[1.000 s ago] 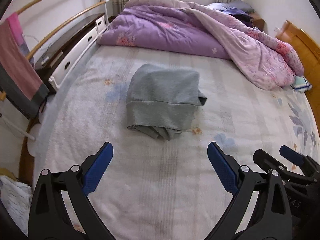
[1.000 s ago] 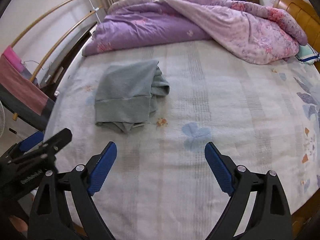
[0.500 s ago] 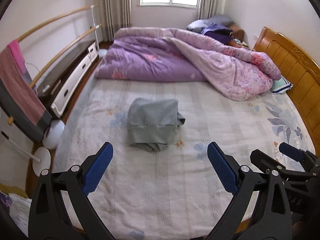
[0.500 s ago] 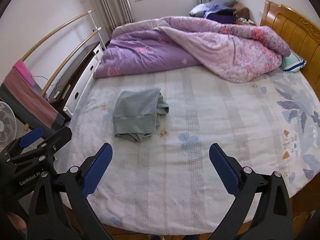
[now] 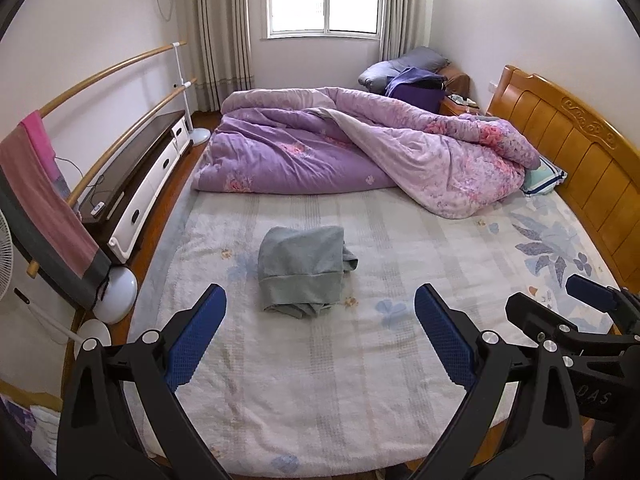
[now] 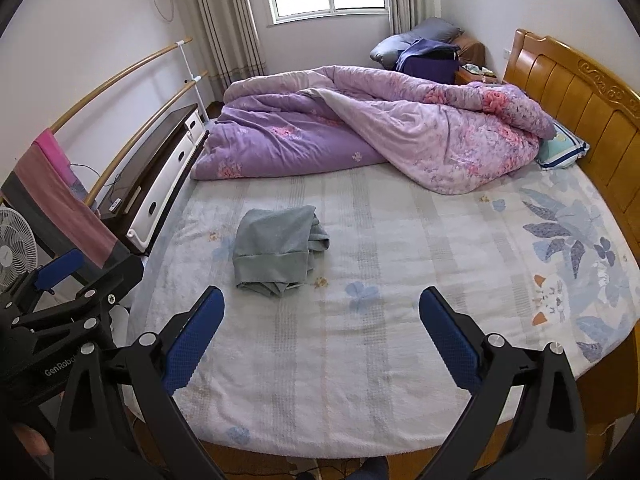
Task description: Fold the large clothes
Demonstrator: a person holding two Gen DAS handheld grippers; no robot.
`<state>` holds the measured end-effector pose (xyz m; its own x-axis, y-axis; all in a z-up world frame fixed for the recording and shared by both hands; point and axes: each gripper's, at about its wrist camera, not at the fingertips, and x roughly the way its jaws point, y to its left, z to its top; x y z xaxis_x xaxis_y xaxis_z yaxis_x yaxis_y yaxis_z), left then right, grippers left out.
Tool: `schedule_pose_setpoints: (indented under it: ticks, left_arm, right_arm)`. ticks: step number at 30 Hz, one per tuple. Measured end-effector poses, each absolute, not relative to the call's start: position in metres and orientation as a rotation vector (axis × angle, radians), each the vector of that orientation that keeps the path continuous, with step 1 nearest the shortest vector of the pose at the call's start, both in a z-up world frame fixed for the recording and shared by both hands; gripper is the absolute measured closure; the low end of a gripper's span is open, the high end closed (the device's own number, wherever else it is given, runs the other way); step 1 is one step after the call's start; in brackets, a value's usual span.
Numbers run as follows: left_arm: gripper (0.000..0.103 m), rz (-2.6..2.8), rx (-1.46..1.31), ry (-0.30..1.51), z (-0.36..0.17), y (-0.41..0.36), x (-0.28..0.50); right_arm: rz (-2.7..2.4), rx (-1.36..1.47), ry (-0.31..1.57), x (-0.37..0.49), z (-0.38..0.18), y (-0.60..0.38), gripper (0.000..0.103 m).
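**Blue-padded grippers pulled back from the folded bundle**

Blue pads frame the near view: the left gripper (image 5: 320, 330) and right gripper (image 6: 322, 332) both hang with fingers spread wide, holding nothing, and sit farther back from the bed than a second ago. Beyond them lies bare patterned bedsheet (image 6: 380, 320), its near edge now visible. The grey garment (image 5: 304, 270) rests folded mid-bed, left of centre, its underside layers hidden. Farther off the purple quilt (image 5: 360, 148) is heaped across the bed.

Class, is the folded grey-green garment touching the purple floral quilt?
No: the folded grey-green garment lies alone, with bare bedsheet between it and the purple floral quilt.
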<state>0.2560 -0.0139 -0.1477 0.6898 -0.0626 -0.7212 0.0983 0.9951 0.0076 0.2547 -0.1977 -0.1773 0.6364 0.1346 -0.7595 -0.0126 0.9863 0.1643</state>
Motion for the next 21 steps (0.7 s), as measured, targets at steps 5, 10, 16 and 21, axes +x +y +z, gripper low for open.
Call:
schedule_pose_setpoints:
  ticks: [5,10,16,21]
  left_arm:
    - [0.007,-0.083,0.061,0.794,-0.132,-0.015,0.249]
    - [0.007,-0.087,0.052,0.799,-0.12,-0.013,0.244]
    - [0.007,-0.095,0.083,0.778,-0.099,-0.021,0.237]
    - [0.007,-0.104,0.06,0.779,-0.087,-0.024,0.234]
  right_arm:
    - [0.073,0.155,0.866,0.245,-0.164,-0.196,0.008]
    - [0.07,0.14,0.851,0.238,-0.147,-0.196,0.008]
    - [0.06,0.121,0.834,0.231,-0.129,-0.2,0.008]
    - [0.05,0.102,0.818,0.227,-0.114,-0.205,0.008]
